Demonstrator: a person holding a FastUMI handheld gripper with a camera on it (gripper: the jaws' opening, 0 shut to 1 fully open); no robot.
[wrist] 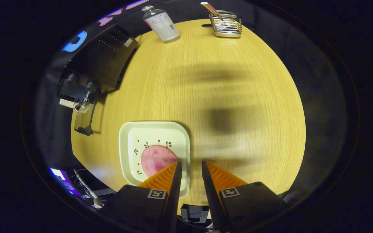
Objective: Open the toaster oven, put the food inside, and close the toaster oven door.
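A black toaster oven stands at the table's left edge, far ahead and left of my fingers; its glass door hangs open and down. A square cream plate with small cherry prints lies just ahead of my left finger. On it rests a round pink slice of food, partly hidden behind that finger. My gripper hovers above the table by the plate's right rim, its fingers a narrow gap apart with nothing between them.
The round wooden table stretches ahead. At its far side stand a clear bottle with a white label and a wire holder with a utensil in it. A lit screen sits below the table's left edge.
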